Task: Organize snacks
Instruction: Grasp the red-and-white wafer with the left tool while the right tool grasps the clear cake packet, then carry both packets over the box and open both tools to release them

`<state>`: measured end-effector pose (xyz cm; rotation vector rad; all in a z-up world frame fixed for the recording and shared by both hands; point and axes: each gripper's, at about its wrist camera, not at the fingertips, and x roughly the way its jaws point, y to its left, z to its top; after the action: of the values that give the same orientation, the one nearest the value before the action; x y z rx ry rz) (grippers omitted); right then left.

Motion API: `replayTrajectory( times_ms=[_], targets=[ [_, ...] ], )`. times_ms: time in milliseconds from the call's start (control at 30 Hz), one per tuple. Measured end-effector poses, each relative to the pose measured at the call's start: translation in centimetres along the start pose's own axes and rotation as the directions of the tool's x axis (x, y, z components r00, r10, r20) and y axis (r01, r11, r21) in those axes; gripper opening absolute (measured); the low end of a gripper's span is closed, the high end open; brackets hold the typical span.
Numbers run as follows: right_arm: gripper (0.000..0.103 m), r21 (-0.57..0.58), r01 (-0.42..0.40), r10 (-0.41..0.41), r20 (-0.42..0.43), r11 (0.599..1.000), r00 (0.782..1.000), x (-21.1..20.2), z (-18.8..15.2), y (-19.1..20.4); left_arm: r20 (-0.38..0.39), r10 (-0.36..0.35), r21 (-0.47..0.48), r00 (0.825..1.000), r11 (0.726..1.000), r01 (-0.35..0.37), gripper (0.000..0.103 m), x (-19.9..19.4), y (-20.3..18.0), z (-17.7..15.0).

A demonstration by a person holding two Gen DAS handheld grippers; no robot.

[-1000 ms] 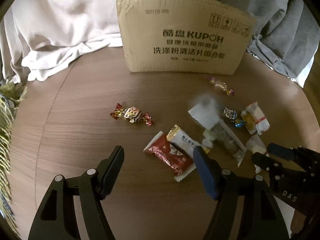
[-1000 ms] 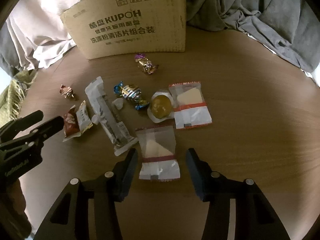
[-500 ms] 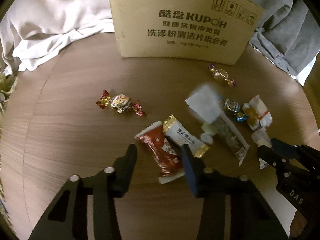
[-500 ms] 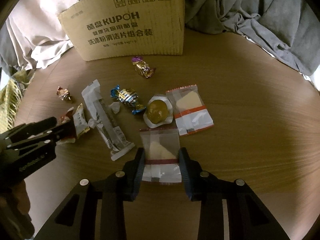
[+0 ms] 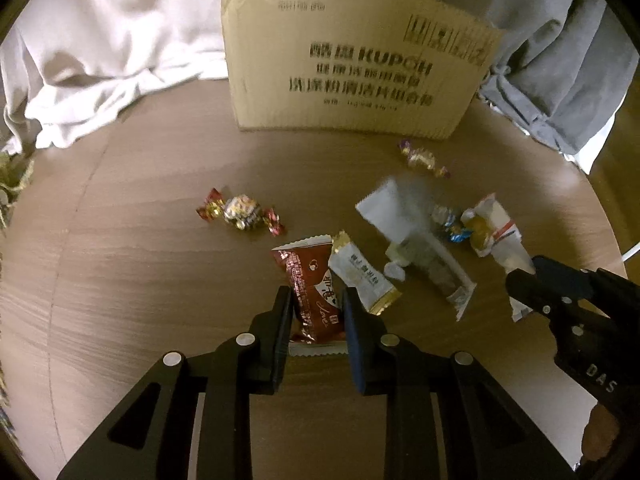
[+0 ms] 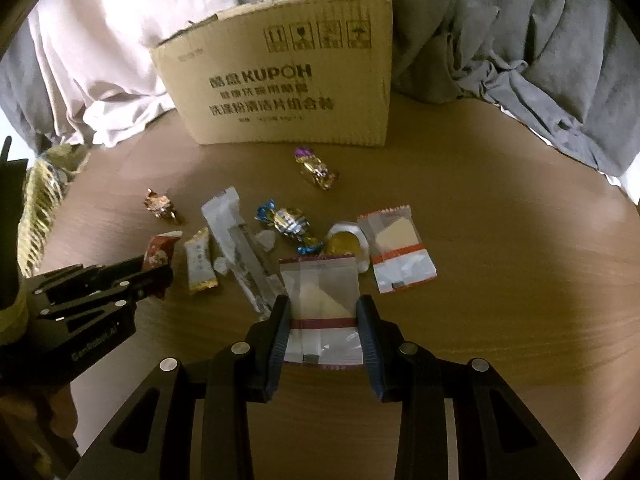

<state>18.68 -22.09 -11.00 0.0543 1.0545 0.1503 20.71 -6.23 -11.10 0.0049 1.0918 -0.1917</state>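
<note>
Snacks lie scattered on a round wooden table (image 5: 140, 280) in front of a cardboard box (image 5: 344, 64). My left gripper (image 5: 316, 304) is shut on a dark red snack packet (image 5: 310, 280), which rests on the table beside a white-and-gold packet (image 5: 360, 276). My right gripper (image 6: 323, 312) is shut on a clear packet with a red band (image 6: 320, 296), its fingers pressing both side edges. A second such packet (image 6: 400, 252) lies just right of it. The box also shows in the right wrist view (image 6: 288, 88).
A red-gold candy (image 5: 240, 214), a purple-gold candy (image 6: 316, 168), a blue foil candy (image 6: 290, 222), a round yellow jelly (image 6: 344, 242) and a long white wrapper (image 6: 240, 248) lie around. White cloth (image 5: 100, 40) and grey cloth (image 6: 520, 60) ring the table's far edge.
Both grippers moved forward and down, then closed. The left closed on the dark red packet and the right on the clear packet with the red band.
</note>
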Motion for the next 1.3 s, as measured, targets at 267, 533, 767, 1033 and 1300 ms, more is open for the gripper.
replayTrajectory(
  times_ms=[267, 533, 767, 1033, 1300],
  targets=[
    [0.035, 0.003, -0.036, 0.036, 0.060, 0.999, 0.998, -2.1, 0.9, 0.1, 0.092, -0.011, 0.035, 0.996, 0.999, 0.008, 0.026, -3.9, -0.7, 1.3],
    [0.035, -0.014, -0.045, 0.047, 0.182, 0.999, 0.982, -5.4, 3.4, 0.4, 0.219, -0.041, 0.067, 0.975, 0.997, 0.026, 0.026, -8.0, -1.5, 4.0],
    [0.035, -0.035, -0.063, 0.071, 0.301, 0.997, 0.951, -8.4, 6.6, 0.7, 0.333, -0.059, 0.106, 0.941, 0.994, 0.024, 0.026, -11.2, -1.9, 7.2],
    [0.035, -0.061, -0.049, 0.069, 0.407, 0.997, 0.911, -10.5, 10.9, 1.0, 0.434, -0.033, 0.123, 0.900, 0.992, -0.022, 0.026, -13.4, -1.8, 10.8],
    [0.035, -0.100, -0.053, 0.094, 0.467, 0.994, 0.879, -11.2, 15.1, 1.4, 0.480, -0.039, 0.135, 0.876, 0.990, -0.030, 0.026, -13.9, -1.2, 14.7]
  ],
)
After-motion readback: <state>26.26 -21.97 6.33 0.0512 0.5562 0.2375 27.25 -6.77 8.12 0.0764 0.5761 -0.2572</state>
